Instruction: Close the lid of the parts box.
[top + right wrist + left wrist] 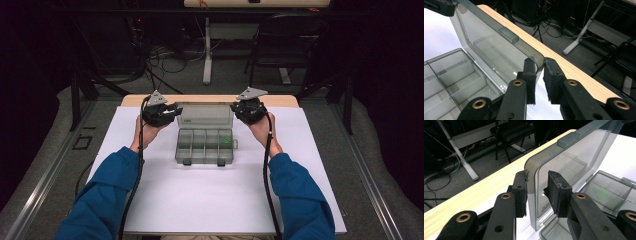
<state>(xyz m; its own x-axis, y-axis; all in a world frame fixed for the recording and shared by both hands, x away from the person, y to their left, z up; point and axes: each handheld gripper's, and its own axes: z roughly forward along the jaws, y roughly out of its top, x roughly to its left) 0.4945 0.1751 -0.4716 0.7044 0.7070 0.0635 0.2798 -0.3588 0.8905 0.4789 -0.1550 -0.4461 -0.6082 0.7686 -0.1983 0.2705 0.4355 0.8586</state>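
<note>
Dark room behind, with a black chair, a pale leg of another table and loose cables on the grey floor. Nearer, the desk has a wooden top under a white sheet, and a person in blue sleeves reaches in from the bottom of the high view.

On the sheet, toward the far edge of the desk, sits a smoky clear compartment box with its lid raised almost upright at the back. The tray is split into several cells, and something small and green lies in one toward the right; what it is cannot be told. Two dark latches show on the near wall of the tray.

The left claw is at the lid's left upper corner. In the left gripper view the lid's rounded edge stands between the jaws: the left pad lies against its outer face, while a gap remains between the right pad and the inner face, so the claw straddles the edge without pinching it.

The right claw is at the lid's right upper corner. In the right gripper view its jaws are drawn in narrow around the corner, the left pad on the inner face and the right pad close against the outer one, so it pinches the lid
</note>
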